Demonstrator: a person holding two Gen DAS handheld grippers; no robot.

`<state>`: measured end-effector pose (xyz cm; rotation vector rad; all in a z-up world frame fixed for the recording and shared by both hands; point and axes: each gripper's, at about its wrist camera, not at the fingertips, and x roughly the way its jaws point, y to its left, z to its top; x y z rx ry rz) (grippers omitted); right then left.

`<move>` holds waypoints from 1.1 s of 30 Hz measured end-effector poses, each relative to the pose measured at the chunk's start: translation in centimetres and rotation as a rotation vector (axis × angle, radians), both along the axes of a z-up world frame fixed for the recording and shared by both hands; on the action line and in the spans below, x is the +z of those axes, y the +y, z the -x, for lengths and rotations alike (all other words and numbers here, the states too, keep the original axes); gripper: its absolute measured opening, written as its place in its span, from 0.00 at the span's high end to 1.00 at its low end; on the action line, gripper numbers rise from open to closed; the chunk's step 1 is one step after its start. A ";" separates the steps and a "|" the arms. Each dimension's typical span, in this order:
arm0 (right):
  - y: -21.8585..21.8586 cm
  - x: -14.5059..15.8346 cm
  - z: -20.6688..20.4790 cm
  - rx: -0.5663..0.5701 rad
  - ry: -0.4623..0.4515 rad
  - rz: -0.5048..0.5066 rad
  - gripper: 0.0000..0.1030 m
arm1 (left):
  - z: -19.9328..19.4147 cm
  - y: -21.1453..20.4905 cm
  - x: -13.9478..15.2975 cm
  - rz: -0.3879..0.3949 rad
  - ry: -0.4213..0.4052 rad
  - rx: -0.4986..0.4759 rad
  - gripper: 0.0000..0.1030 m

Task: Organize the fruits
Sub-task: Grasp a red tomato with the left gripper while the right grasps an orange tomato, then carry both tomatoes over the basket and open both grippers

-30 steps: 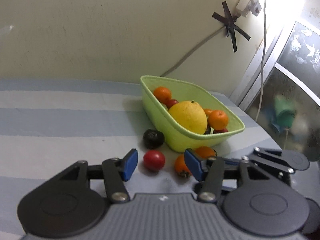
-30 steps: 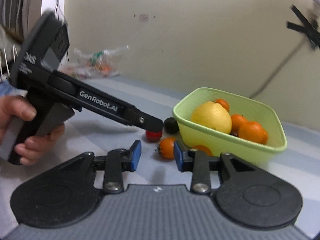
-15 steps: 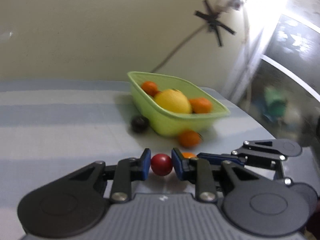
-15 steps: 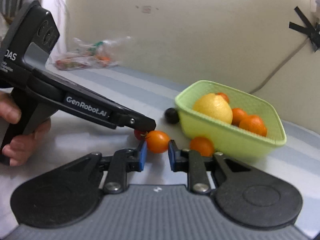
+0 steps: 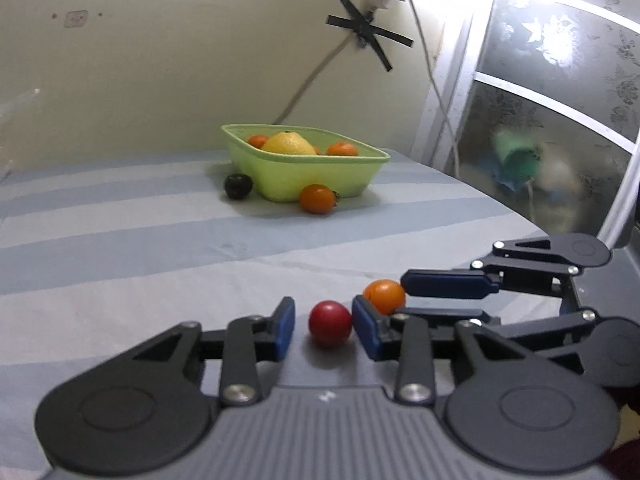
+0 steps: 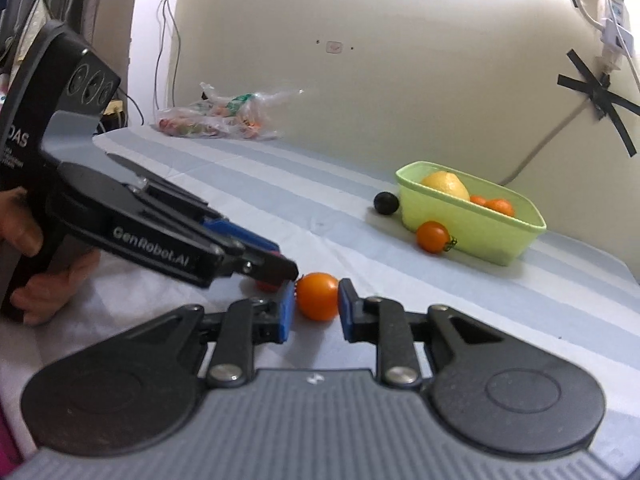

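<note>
A red tomato (image 5: 330, 322) lies on the striped cloth between the jaws of my left gripper (image 5: 324, 328). The jaws are opening: a gap shows at the left pad. An orange tomato (image 6: 317, 296) rests on the cloth between the jaws of my right gripper (image 6: 316, 312), which are also opening. The two grippers meet tip to tip; the left gripper (image 6: 276, 272) comes in from the left. Far off stands the green basket (image 5: 280, 184) holding a yellow citrus (image 5: 288, 145) and oranges. Beside it lie a dark fruit (image 5: 238, 186) and another orange tomato (image 5: 317, 199).
A plastic bag of produce (image 6: 220, 120) lies at the far left by the wall. A taped cable (image 5: 360, 32) runs down the wall behind the basket. A frosted glass door (image 5: 540, 140) stands past the table's right edge. A hand (image 6: 48, 292) holds the left gripper.
Both grippers closed on their tomatoes beside the basket and drew them well back from it. The jaws have since loosened and both tomatoes sit on the cloth.
</note>
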<state>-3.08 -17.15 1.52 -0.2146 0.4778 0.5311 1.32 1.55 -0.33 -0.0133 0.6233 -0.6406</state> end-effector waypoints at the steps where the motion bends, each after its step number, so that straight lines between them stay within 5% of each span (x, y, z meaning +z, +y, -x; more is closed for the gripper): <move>1: 0.0 -0.1 -0.2 -0.005 0.008 -0.001 0.68 | -0.1 0.0 0.0 -0.001 0.004 0.006 0.61; 5: -0.4 -0.6 -0.9 -0.019 0.055 -0.025 0.58 | -0.4 0.4 -0.2 0.013 0.032 0.017 0.55; 12: -1.3 -0.9 -2.6 -0.043 0.154 -0.105 0.57 | 0.0 -0.3 -0.2 0.012 0.018 -0.031 0.76; 18: -2.6 -0.9 -3.7 -0.073 0.210 -0.211 0.72 | 0.1 -0.3 -0.2 0.009 0.017 -0.027 0.76; 27: -4.5 0.4 -1.7 -0.079 0.180 -0.220 0.72 | -0.6 -0.5 0.8 0.053 0.059 -0.043 0.76; 33: -9.8 6.1 -3.8 -0.188 0.037 -0.264 0.72 | -5.3 -1.9 5.0 0.110 0.022 -0.062 0.76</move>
